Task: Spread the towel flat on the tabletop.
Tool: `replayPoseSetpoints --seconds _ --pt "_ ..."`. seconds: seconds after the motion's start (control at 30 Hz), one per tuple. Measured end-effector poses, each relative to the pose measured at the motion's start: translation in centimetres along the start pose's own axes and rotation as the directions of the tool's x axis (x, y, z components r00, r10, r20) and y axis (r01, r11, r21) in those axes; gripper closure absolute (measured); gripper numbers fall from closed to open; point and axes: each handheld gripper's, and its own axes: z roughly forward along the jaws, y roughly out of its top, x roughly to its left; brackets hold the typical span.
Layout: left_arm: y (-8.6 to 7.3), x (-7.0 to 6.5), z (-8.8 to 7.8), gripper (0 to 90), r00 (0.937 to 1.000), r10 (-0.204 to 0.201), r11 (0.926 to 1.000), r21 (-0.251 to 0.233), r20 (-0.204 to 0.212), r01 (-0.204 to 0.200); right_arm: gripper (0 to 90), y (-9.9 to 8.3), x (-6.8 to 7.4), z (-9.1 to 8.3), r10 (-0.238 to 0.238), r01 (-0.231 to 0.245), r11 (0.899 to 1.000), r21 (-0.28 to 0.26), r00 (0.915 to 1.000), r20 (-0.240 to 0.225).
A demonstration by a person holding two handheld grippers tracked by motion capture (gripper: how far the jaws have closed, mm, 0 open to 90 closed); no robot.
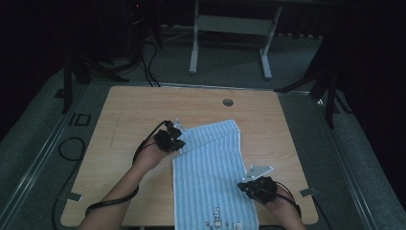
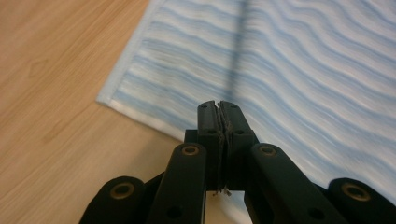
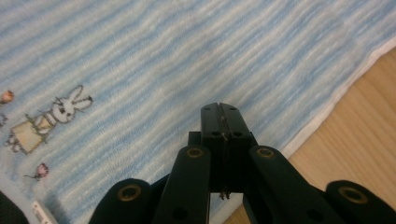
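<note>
Towel-folding job, early stage by the look of it. Blue striped towel [image 1: 213,172] lies flat on the wooden table [image 1: 124,110], running from about the table's middle down to its near edge, slightly right of centre. The far end looks already turned over: a diagonal fold line crosses the top and the far right corner sticks up in a point. The rest is one flat layer, with the bunny print [image 3: 49,119] at the near end, close to the near edge.

Left gripper [image 1: 173,139] sits at the towel's far left corner, jaws pressed together. In the left gripper view [image 2: 218,109] the tips meet with nothing between them; the towel's white hem [image 2: 140,114] lies just under and ahead of them, so no grip on cloth.

Right gripper [image 1: 253,188] is at the towel's right edge, near the near right corner of the table. In the right gripper view [image 3: 219,112] the jaws are closed too, empty, hovering over the stripes with the hem and bare wood to one side. Cannot tell whether the tips touch the fabric.

Judgement: one partial fold at the far end, maybe just a rumple. Main folds not done. Still needed: open the jaws, pinch an edge or corners, bring the towel over itself, flatten. Nothing is held at present.
</note>
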Motion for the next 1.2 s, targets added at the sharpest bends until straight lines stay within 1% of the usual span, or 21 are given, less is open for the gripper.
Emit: replayPoseSetpoints --seconds 0.03,0.1,0.13,0.17,0.2,0.27,0.3,0.37,0.43,0.53,0.6,0.63,0.7,0.73,0.8,0.87,0.97,1.0,1.07,1.13,1.2 --pt "0.4 0.3 1.0 87.2 0.9998 0.007 0.9996 0.028 0.017 -0.007 89.7 -0.1 0.0 0.1 0.001 -0.001 1.000 0.003 1.0000 -0.005" --pt "0.6 0.4 1.3 87.1 0.9997 0.010 0.9993 0.037 0.023 -0.011 89.7 -0.3 0.0 0.1 0.009 -0.009 1.000 -0.001 1.0000 -0.003" --pt "0.9 0.5 2.6 87.0 0.9996 0.002 0.9978 0.067 0.027 -0.004 89.7 -0.4 0.0 0.3 0.009 -0.009 1.000 0.001 0.9999 -0.009" --pt "1.0 0.6 3.1 87.1 0.9994 0.003 0.9971 0.076 0.035 -0.006 89.7 -0.6 -0.1 0.5 0.009 -0.009 1.000 0.005 0.9999 -0.009" --pt "1.1 0.6 3.5 87.0 0.9997 0.007 0.9964 0.085 0.023 -0.009 89.7 -0.7 -0.1 0.8 0.013 -0.012 1.000 0.008 0.9999 -0.010" --pt "1.1 0.6 4.3 87.0 0.9997 0.011 0.9931 0.116 0.022 -0.014 89.7 -0.9 0.0 1.3 0.008 -0.008 1.000 0.022 0.9999 -0.009" --pt "1.1 0.6 4.3 87.0 0.9997 0.011 0.9931 0.116 0.022 -0.014 89.7 -0.9 0.0 1.3 0.008 -0.008 1.000 0.022 0.9999 -0.009" --pt "1.0 1.4 4.9 86.9 0.9982 -0.021 0.9928 0.119 0.056 0.015 89.7 -1.2 -0.1 2.0 -0.002 0.003 0.999 0.051 0.9999 -0.017" --pt "1.0 1.6 5.0 86.9 0.9978 -0.031 0.9935 0.112 0.059 0.024 89.6 -1.3 -0.1 2.1 0.000 0.001 0.998 0.059 0.9999 -0.014" --pt "1.6 2.9 5.3 86.7 0.9993 -0.034 0.9919 0.123 0.018 0.031 89.7 -1.8 -0.1 2.2 0.005 -0.004 0.998 0.063 0.9997 -0.022" --pt "2.0 3.5 5.5 86.6 0.9992 -0.041 0.9908 0.129 0.005 0.040 89.7 -1.9 -0.1 2.1 0.009 -0.008 0.998 0.064 0.9997 -0.022" --pt "2.2 3.9 5.7 86.3 0.9988 -0.043 0.9905 0.130 -0.023 0.046 89.7 -1.9 -0.1 2.1 0.011 -0.010 0.998 0.062 0.9997 -0.022" --pt "2.4 4.1 5.8 85.6 0.9986 -0.045 0.9894 0.137 -0.027 0.049 89.6 -2.0 -0.1 2.0 0.015 -0.014 0.998 0.062 0.9996 -0.024" --pt "2.9 4.8 6.0 84.0 0.9963 -0.046 0.9862 0.155 -0.072 0.057 89.7 -2.2 0.0 1.9 0.017 -0.015 0.998 0.057 0.9995 -0.026" --pt "3.2 5.5 6.2 83.9 0.9955 -0.061 0.9833 0.167 -0.073 0.073 89.7 -2.3 0.0 1.9 0.023 -0.021 0.998 0.057 0.9993 -0.030" --pt "3.4 5.9 6.3 83.0 0.9934 -0.062 0.9828 0.168 -0.096 0.077 89.6 -2.4 0.0 1.8 0.033 -0.031 0.998 0.057 0.9989 -0.034" --pt "3.5 6.7 6.4 80.9 0.9876 -0.086 0.9802 0.166 -0.131 0.107 89.6 -2.6 0.0 1.6 0.031 -0.028 0.998 0.059 0.9983 -0.049" --pt "3.6 6.8 6.4 80.7 0.9861 -0.098 0.9785 0.167 -0.134 0.120 89.6 -2.7 0.0 1.5 0.038 -0.034 0.997 0.067 0.9974 -0.061" --pt "3.7 6.6 6.1 80.2 0.9869 -0.090 0.9809 0.160 -0.134 0.111 89.5 -2.7 0.1 1.3 0.037 -0.033 0.997 0.068 0.9969 -0.069" --pt "3.7 5.7 5.2 79.0 0.9912 -0.077 0.9882 0.124 -0.108 0.090 89.5 -2.5 -0.1 0.9 0.029 -0.025 0.998 0.056 0.9968 -0.074" --pt "3.6 4.5 4.1 78.9 0.9952 -0.050 0.9942 0.091 -0.084 0.057 89.5 -2.0 -0.8 0.3 0.037 -0.035 0.999 0.030 0.9978 -0.056"
